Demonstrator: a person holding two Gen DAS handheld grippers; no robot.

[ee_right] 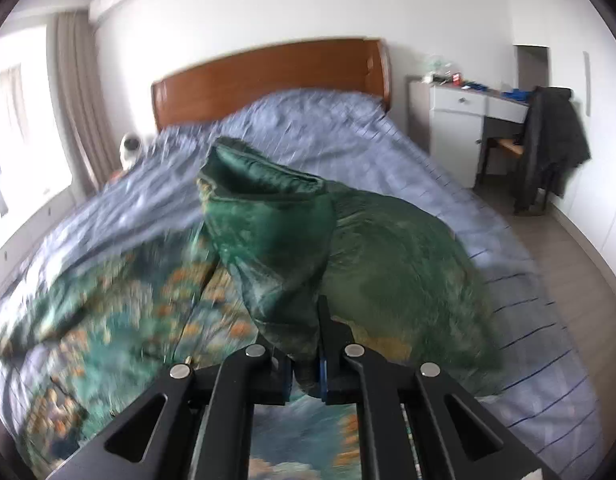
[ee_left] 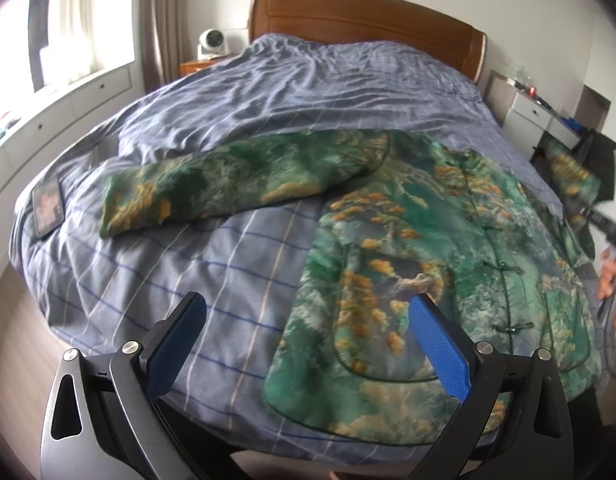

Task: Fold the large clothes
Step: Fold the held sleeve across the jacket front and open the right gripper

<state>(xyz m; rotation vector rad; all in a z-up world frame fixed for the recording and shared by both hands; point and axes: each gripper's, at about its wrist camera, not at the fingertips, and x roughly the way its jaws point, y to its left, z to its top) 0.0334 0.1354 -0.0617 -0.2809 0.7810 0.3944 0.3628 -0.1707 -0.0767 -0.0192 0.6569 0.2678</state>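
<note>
Two claws: right [ee_right: 308, 344] clamps raised sleeve [ee_right: 276, 240]; left [ee_left: 308, 320] gapes.

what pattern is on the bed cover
The bed cover is grey-blue with a check of thin dark blue and pale lines, clearest in the left wrist view.

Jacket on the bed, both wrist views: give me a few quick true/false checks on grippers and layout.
1. The right gripper is shut on the jacket's sleeve. True.
2. The left gripper holds the jacket. False: it is open, with nothing between its fingers.
3. The other sleeve lies flat on the bed. True.
4. The phone lies on the jacket. False: it lies on the bedcover, apart.
5. The headboard is white. False: brown wood.
</note>
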